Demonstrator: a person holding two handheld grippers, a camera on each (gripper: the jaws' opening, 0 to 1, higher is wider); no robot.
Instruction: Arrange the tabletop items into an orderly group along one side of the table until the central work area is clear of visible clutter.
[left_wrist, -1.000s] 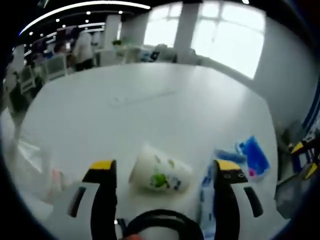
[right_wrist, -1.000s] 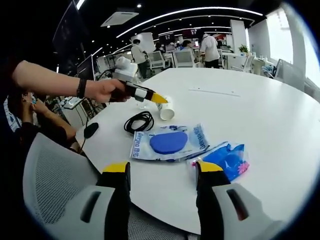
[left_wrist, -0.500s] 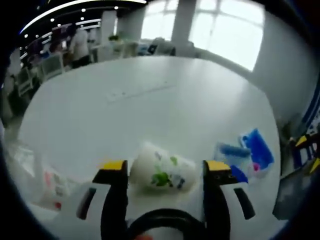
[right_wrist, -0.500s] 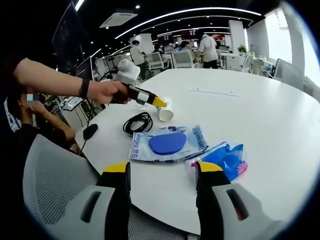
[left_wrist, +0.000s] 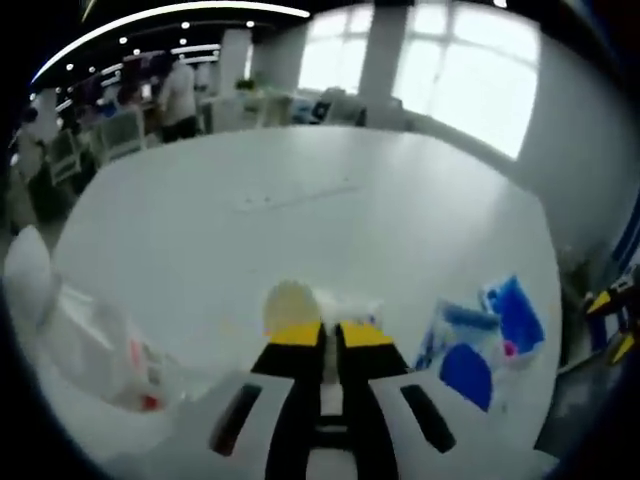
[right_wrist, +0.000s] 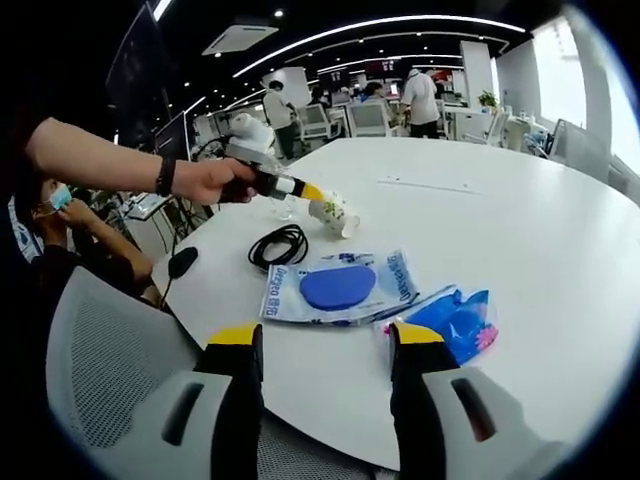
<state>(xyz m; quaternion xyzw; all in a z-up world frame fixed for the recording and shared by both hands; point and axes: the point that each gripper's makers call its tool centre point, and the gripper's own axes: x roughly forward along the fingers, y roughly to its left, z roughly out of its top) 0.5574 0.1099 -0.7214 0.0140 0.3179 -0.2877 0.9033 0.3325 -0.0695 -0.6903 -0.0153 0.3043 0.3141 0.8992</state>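
The left gripper (right_wrist: 312, 191) has its jaws pinched nearly together on the wall of a paper cup (right_wrist: 336, 214), held tipped just above the white table (right_wrist: 520, 250) beside a coiled black cable (right_wrist: 279, 245). The right gripper (right_wrist: 325, 345) hangs off the table's edge, jaws spread wide and holding nothing, with a packet holding a blue pad (right_wrist: 338, 287) and a blue packet (right_wrist: 455, 318) lying beyond them.

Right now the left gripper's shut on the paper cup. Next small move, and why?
Probably carry the paper cup toward the blue packets near the table edge and set it down beside them. The left gripper has its jaws closed on the cup's rim, the cup looks tilted off the tabletop, and the packets and black cable already cluster there.
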